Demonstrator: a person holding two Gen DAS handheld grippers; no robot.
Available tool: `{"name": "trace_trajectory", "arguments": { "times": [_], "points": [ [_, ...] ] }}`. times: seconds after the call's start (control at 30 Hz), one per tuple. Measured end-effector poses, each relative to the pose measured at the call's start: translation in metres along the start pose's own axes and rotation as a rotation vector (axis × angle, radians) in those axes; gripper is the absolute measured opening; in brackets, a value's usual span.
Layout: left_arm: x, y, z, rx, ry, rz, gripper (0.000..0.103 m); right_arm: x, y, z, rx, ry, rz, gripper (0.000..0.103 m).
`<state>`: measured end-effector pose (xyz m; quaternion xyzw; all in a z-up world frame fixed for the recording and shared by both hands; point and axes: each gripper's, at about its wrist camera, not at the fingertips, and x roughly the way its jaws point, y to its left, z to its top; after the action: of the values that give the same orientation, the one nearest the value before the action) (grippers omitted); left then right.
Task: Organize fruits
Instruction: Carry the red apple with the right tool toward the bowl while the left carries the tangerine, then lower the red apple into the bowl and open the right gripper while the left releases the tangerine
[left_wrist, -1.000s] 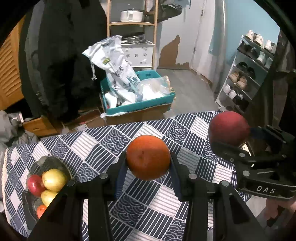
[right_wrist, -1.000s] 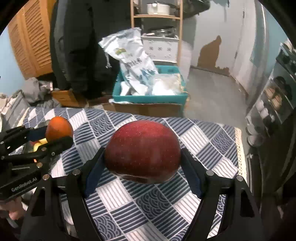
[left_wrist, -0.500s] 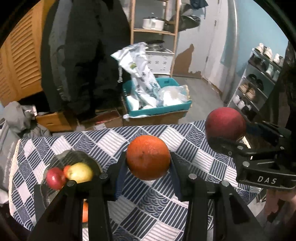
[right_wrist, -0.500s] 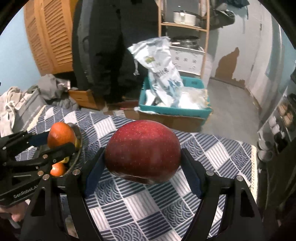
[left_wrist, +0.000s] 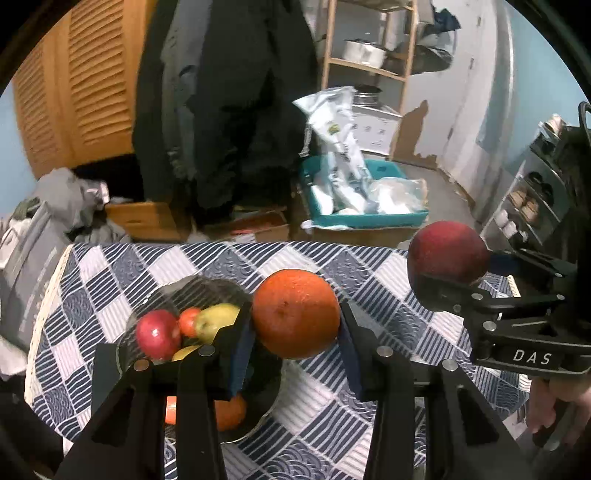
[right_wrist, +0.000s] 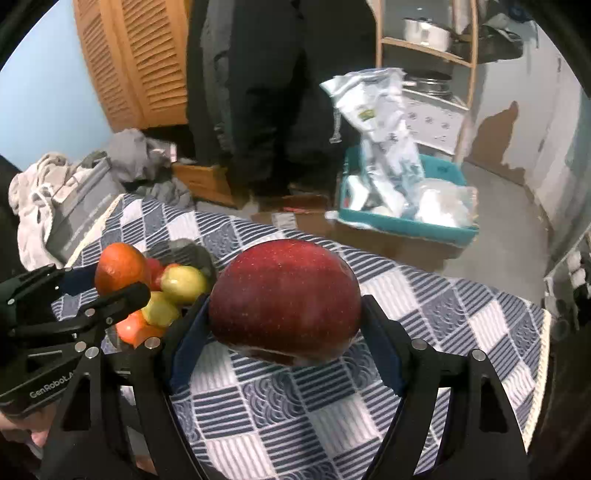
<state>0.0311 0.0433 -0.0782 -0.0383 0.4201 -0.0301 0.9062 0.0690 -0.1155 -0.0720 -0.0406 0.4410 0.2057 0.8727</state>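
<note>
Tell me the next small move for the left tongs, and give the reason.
Probably lower the left tongs a little toward the dark glass bowl and release. They are shut on the round orange, which hangs at the bowl's right edge, above the small red apple and yellow fruit already inside.

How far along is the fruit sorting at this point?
Done: several apples and oranges already sit in the glass bowl. In hand: the left tool grips an orange by the bowl; the right tool grips a red apple over the tablecloth. Left: setting both fruits in the bowl.
</note>
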Motion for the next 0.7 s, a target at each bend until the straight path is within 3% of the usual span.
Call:
{"name": "trace_trajectory", "arguments": {
  "times": [0.7],
  "points": [
    [0.043, 0.104, -0.041, -0.169, 0.133, 0.114, 0.044, 0.103, 0.079, -0.003, -0.059, 0.182, 0.143, 0.079]
  ]
}}
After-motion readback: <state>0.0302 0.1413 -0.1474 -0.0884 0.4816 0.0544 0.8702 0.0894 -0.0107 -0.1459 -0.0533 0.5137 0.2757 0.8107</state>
